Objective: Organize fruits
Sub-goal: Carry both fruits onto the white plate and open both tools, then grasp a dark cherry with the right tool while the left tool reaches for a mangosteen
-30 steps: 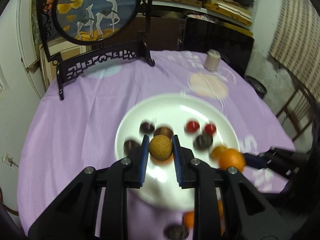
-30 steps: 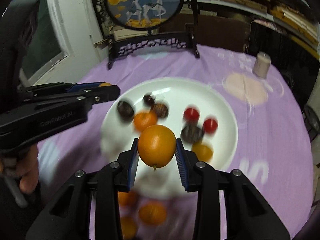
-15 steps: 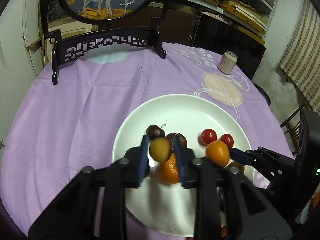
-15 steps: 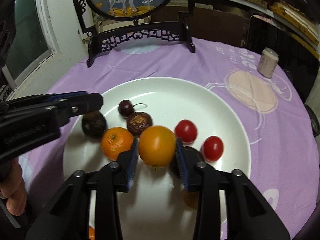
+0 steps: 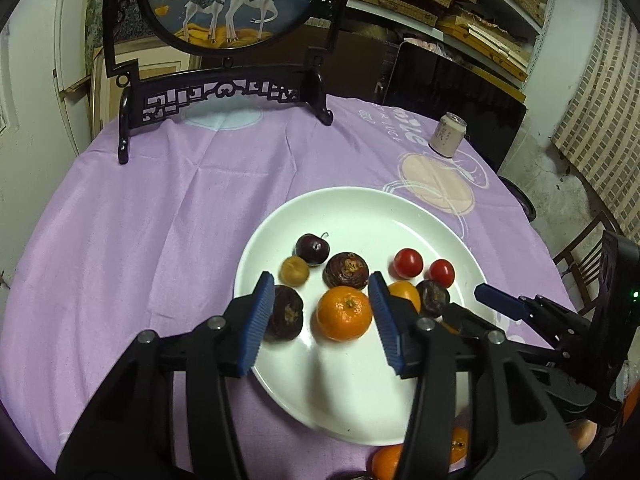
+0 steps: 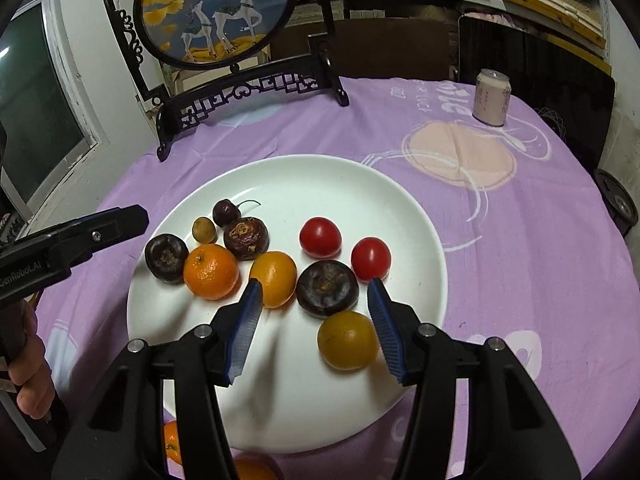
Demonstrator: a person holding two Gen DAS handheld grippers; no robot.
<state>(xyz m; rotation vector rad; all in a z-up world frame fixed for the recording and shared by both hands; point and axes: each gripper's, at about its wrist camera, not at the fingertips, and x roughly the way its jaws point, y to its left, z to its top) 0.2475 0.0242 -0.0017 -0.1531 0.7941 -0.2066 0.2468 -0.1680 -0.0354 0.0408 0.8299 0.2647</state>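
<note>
While both claws open, fruit crowds the plate [image 6: 400,200] middle (rim bare).

- A round painted screen [image 6: 216,16] showing two white deer, in a black carved stand, stands upright at the table's far edge, ahead and to the left of the claw.
- A pale drink can [image 6: 491,97] stands upright, far ahead and to the right.
- A lilac tablecloth [image 5: 160,216] with a peach circle print [image 6: 460,156] spreads below.
- Shelves of flat wooden frames [image 5: 460,4] line the back wall.
</note>
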